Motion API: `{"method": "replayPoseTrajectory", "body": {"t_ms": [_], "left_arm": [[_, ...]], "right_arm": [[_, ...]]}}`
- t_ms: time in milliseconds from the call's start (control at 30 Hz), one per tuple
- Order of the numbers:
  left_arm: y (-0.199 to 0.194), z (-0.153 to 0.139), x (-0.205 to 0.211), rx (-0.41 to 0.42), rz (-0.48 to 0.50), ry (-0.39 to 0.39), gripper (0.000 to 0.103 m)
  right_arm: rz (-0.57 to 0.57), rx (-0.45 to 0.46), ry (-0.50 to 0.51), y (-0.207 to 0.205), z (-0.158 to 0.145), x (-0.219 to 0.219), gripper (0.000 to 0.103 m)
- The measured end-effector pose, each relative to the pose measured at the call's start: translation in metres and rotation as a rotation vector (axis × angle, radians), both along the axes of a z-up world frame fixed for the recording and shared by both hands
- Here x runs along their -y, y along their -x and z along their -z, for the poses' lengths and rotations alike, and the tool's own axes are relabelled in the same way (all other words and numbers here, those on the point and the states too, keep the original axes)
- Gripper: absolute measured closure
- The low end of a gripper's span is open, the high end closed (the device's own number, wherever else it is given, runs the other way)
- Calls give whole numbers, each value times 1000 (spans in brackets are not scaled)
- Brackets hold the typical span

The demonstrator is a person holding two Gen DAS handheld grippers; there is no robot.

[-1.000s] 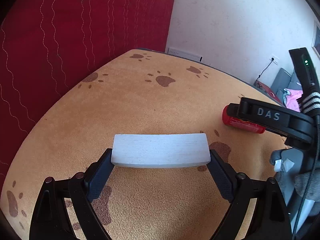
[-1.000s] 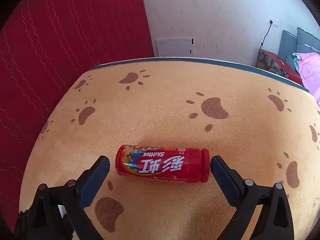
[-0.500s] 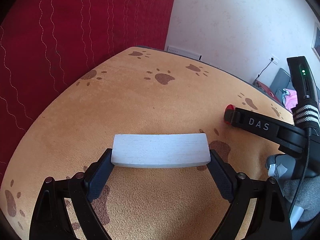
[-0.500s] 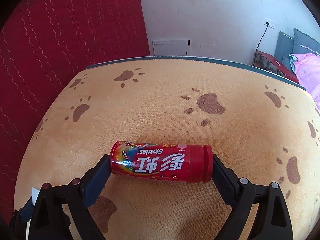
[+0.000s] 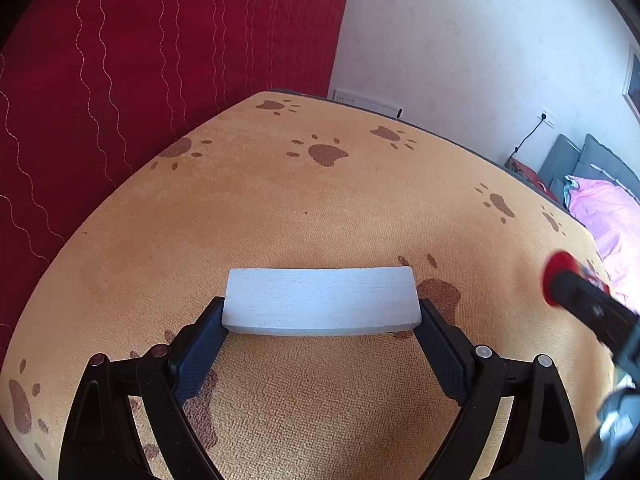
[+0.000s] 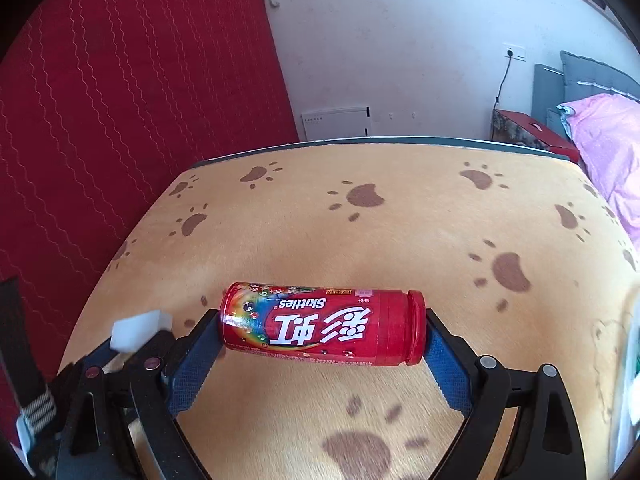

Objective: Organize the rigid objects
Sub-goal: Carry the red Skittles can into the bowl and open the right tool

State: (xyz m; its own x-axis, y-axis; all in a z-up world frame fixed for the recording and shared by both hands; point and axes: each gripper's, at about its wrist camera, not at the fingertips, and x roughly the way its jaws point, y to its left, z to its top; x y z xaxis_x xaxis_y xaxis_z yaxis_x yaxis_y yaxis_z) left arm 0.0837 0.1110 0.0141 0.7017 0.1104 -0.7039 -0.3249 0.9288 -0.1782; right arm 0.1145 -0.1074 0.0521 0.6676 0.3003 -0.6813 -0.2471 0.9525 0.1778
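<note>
While your left gripper (image 5: 320, 336) points down over the orange paw-print cloth (image 5: 320, 200), its two dark pads press on the short ends of a pale wooden block (image 5: 320, 300), which lies crosswise between them, so that gripper is clamped on the block. At eleven o'clock from the block hangs a red quilted cover (image 5: 140, 60); at one o'clock stands a white wall (image 5: 460, 40). At three o'clock, near the frame's edge, a red cap end shows with a dark, blurred finger of your other tool across it. Moving right, your right gripper (image 6: 322, 340) grips a red Skittles canister (image 6: 320, 324) lengthwise, one blue pad on its base at nine o'clock and the other on its cap at three o'clock. Whether the canister clears the cloth or rests on it cannot be told. At nine o'clock from the canister, the block's end pokes out beyond the left tool's finger. At two o'clock from the canister, past the cloth's far edge, lies pink bedding (image 6: 608, 140).
</note>
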Motion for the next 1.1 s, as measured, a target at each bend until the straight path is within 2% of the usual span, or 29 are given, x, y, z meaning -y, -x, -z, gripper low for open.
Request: {"method": "replayPoseTrajectory", "body": {"t_ms": [367,900,1100], "left_arm": [[5,-5,10,18,21,-36,12],[19,-15,47,59,125,-107,12],[26,-18,61,72,165,-130,12]], "right_arm": [[53,55,16,49,-7,40,6],[175,123,30,90,-10,82,6],[229,115,17,98,-8,104,6]]}}
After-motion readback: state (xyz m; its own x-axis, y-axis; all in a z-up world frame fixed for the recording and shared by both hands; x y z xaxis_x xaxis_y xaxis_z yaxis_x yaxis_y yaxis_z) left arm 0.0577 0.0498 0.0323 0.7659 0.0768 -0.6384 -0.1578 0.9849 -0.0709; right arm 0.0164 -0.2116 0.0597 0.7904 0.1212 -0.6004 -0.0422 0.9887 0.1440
